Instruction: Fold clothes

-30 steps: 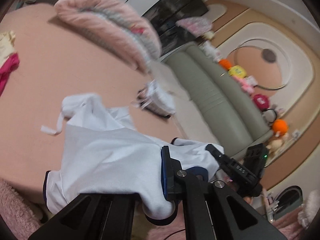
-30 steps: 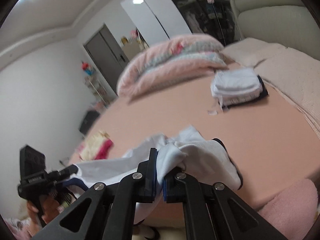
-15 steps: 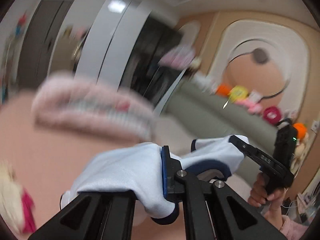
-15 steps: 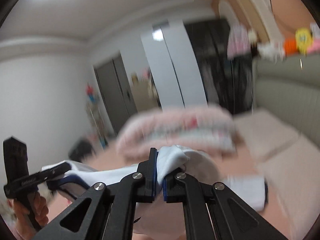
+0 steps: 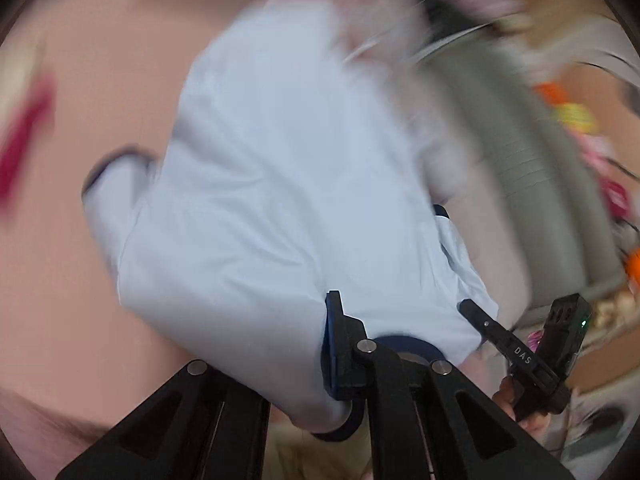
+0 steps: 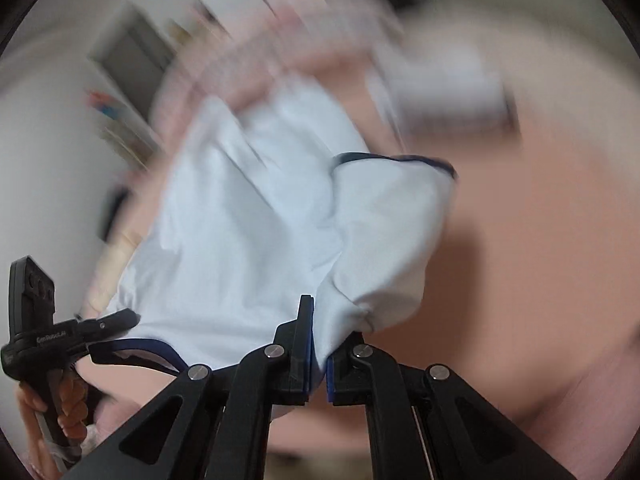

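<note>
White shirt point(image 5: 280, 184), clamped by our left gripper point(image 5: 320, 344) and right gripper point(image 6: 318, 344), has swung from raised down toward the pink bed point(image 6: 520, 240), spreading for folding

Pink bed point(image 5: 80, 280), blurred, filling the left of the left view and the right of the right view point(image 6: 540, 240). At the far end a pink pillow point(image 6: 288, 40) and a white folded pile point(image 6: 444, 92). At the left edge a red and cream heap point(image 5: 20, 136), too smeared to tell more
</note>
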